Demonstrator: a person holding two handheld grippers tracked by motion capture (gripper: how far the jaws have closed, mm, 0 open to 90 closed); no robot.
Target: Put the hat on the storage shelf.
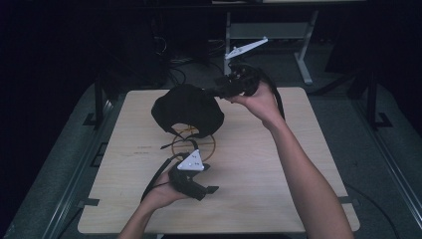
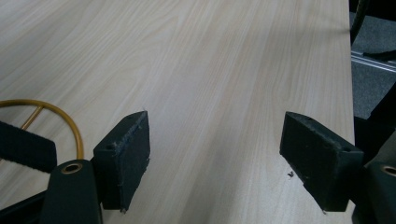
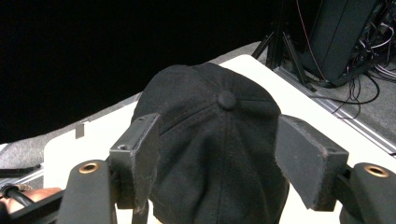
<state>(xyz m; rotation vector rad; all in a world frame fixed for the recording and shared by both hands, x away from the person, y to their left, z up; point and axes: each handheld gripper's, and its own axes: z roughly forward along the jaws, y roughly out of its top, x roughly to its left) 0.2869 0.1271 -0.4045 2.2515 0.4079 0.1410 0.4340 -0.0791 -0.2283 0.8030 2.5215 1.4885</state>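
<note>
Table: light wood-grain top (image 1: 278,169), seen from above in the high view; dark floor and equipment legs beyond its far edge.
Cap: black baseball cap (image 1: 186,108) sitting crown-up on the far-left part of the table. In your right gripper view its crown and top button (image 3: 227,99) lie straight ahead between the two pads.
Ring: thin gold-coloured wire ring (image 1: 193,144) lying flat on the table, just in front of the cap and partly under its rear edge; an arc of it shows at the left of your left gripper view (image 2: 70,121).
Strap: black strap (image 2: 25,147) crossing the ring at the left edge of your left gripper view.
Left gripper: your left gripper (image 2: 215,158) is held low over the near-centre of the table, near the ring. Jaws spread wide, nothing between them but bare tabletop.
Right gripper: your right gripper (image 3: 217,154) is raised at the far edge of the table, just right of the cap, pointing toward it. Jaws parted, pads on either side of the crown; contact with the fabric cannot be told.
</note>
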